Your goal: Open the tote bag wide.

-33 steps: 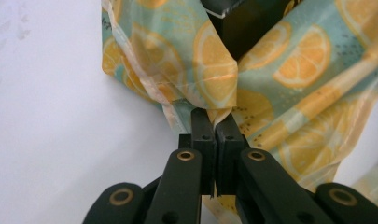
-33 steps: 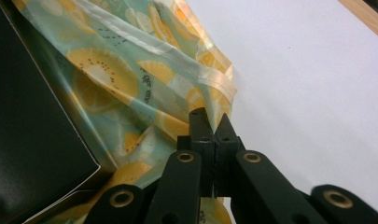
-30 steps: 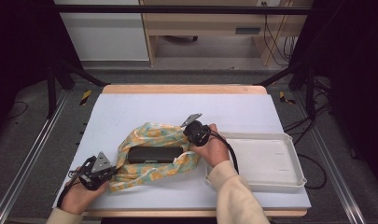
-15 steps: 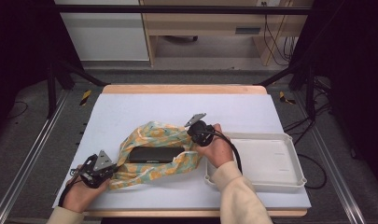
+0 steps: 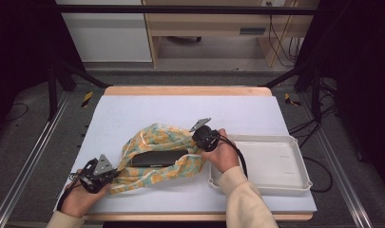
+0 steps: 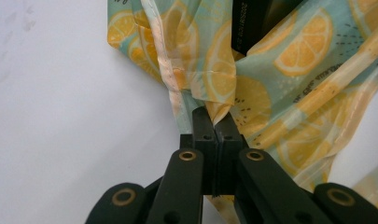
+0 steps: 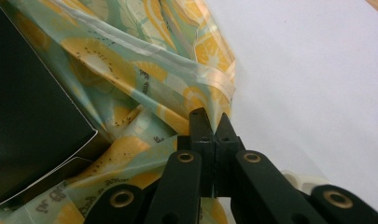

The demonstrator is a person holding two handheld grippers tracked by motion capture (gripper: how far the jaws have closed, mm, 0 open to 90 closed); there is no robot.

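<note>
We have the left tongs [image 6: 214, 122] clamped tight on a bunched corner of the lemon-print cloth [image 6: 289, 70], low at the near left of the counter [image 5: 147, 111], and the right tongs [image 7: 211, 122] pinched shut on the cloth's far right edge, just beside the white tray [image 5: 275, 164]. Between our two grips the cloth lies spread and rumpled on the counter, wrapped loosely around a flat black box [image 5: 157, 158] resting in its middle, top face showing
</note>
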